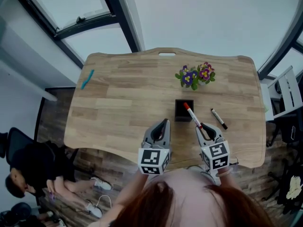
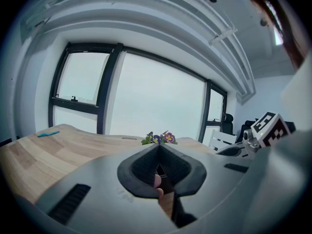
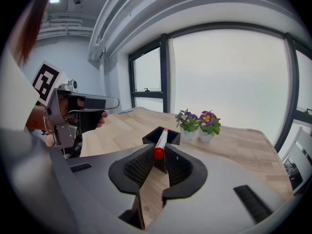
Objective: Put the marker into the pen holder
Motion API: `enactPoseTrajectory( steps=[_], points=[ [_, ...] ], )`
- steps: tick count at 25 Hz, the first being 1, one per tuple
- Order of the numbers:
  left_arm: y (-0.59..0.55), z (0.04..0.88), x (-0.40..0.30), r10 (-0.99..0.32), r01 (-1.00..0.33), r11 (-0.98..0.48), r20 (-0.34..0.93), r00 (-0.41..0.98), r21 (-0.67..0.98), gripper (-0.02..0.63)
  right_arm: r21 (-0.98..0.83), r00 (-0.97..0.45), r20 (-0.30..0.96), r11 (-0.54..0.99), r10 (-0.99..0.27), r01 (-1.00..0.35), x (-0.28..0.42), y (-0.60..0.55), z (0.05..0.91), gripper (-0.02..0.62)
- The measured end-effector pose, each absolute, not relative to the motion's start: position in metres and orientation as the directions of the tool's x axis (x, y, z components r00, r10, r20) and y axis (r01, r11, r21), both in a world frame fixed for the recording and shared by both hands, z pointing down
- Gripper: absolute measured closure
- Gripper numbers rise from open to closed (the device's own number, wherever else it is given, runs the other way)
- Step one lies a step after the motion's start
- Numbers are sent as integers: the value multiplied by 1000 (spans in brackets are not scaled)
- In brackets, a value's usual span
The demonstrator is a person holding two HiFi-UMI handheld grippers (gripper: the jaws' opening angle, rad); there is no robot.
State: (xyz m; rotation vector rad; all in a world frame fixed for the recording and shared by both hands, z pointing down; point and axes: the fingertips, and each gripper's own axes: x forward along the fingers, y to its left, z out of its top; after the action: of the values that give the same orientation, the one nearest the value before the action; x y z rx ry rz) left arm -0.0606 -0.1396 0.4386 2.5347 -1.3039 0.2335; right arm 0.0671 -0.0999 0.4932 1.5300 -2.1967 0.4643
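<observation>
The right gripper (image 1: 202,126) is pressed together on the marker (image 1: 191,115), pinching it near its lower, red end. In the right gripper view the red end sits between the jaws. The white barrel runs up and away from them.

In the head view the marker slants from the gripper toward the upper left. Its red tip lies over the open top of the holder (image 1: 180,117). I cannot tell whether the tip is inside the holder or just above it. The holder stands on the surface (image 1: 118,103) at centre frame, just above the gripper and below the flowers (image 1: 195,75).

The left gripper (image 1: 164,123) has its jaws pressed together at the tips. It is at lower centre, just left of the holder and apart from it.

A second marker (image 1: 218,118) lies flat on the surface, right of the holder.
</observation>
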Motion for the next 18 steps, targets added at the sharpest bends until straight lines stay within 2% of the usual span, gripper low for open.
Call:
enactPoseTrajectory(
  steps=[18],
  points=[
    [-153,438,-79,-771,-815,-552,264,579,176,604,-44,-287,537,314,-793,-948,60,-134,506,535]
  ],
)
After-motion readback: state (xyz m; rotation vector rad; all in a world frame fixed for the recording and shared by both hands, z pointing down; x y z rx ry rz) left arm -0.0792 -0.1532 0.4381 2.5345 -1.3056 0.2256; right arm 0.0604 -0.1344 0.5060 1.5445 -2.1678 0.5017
